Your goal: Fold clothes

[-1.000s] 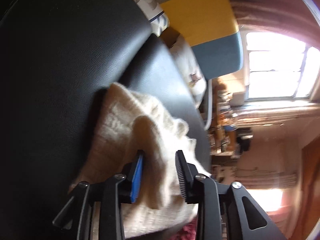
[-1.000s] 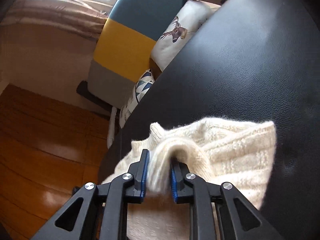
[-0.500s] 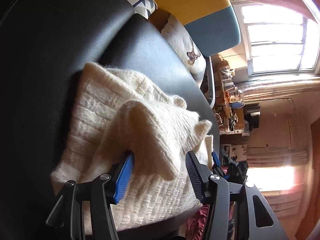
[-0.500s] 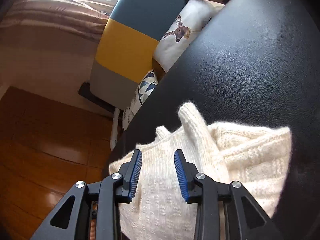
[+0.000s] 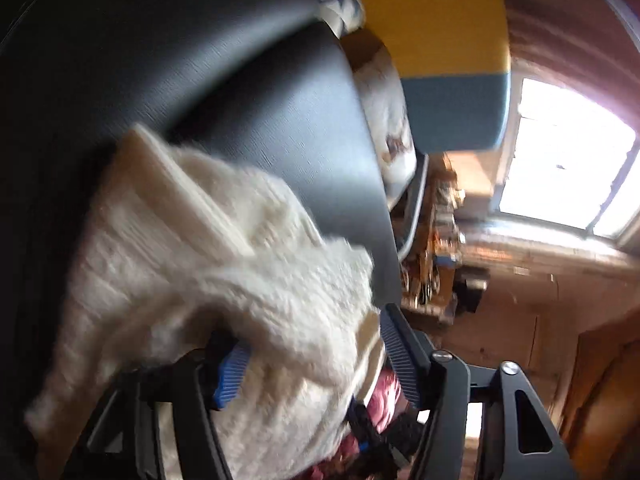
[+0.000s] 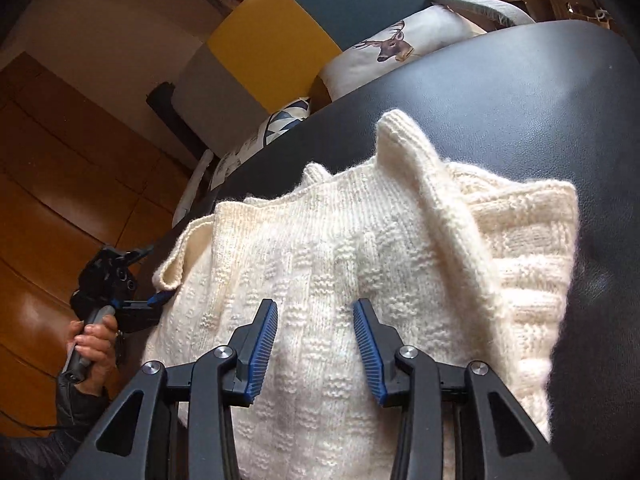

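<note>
Cream knitted sweater point(image 6: 360, 264) lying in doubled layers on the black leather tabletop point(image 6: 520, 92), with the right gripper point(image 6: 316, 344) fingers spread above it holding nothing, and the left gripper point(image 5: 312, 352) fingers wide apart astride a raised fold, apparently to grasp it.

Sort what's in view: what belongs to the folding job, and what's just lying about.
Job:
cream knit sweater
black padded surface beneath it
left gripper, open
right gripper, open

Lying about:
deer-print cushion
triangle-pattern cushion
yellow, teal and grey chair
</note>
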`<control>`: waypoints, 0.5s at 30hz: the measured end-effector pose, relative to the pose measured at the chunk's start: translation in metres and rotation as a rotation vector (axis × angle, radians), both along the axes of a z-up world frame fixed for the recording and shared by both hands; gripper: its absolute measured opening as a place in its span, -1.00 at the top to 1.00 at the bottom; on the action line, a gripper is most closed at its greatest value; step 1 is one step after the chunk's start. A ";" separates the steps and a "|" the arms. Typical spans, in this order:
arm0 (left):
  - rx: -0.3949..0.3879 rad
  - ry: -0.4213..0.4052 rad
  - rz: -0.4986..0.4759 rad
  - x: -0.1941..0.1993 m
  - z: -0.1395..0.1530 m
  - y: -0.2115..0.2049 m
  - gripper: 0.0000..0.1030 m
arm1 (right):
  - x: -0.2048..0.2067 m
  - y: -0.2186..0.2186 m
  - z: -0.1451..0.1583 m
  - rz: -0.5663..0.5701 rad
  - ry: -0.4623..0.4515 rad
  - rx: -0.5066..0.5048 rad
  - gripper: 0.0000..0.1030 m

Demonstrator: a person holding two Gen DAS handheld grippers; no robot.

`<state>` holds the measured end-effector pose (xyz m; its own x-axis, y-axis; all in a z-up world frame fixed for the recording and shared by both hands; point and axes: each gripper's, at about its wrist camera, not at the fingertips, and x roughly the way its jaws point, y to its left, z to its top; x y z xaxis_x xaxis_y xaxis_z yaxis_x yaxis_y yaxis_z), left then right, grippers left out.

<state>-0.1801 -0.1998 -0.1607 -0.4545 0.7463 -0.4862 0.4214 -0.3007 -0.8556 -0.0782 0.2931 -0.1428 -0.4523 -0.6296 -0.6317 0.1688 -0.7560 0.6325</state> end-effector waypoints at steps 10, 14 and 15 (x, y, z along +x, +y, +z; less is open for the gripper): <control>-0.169 0.132 0.029 0.005 0.038 -0.045 -0.26 | -0.001 -0.006 0.004 0.017 -0.005 0.020 0.22; -0.493 0.300 -0.264 -0.010 0.083 0.017 -0.26 | -0.006 -0.014 0.017 0.040 0.021 0.097 0.23; -0.569 0.334 -0.344 -0.014 0.086 0.042 -0.26 | -0.008 -0.019 0.025 0.051 0.040 0.144 0.23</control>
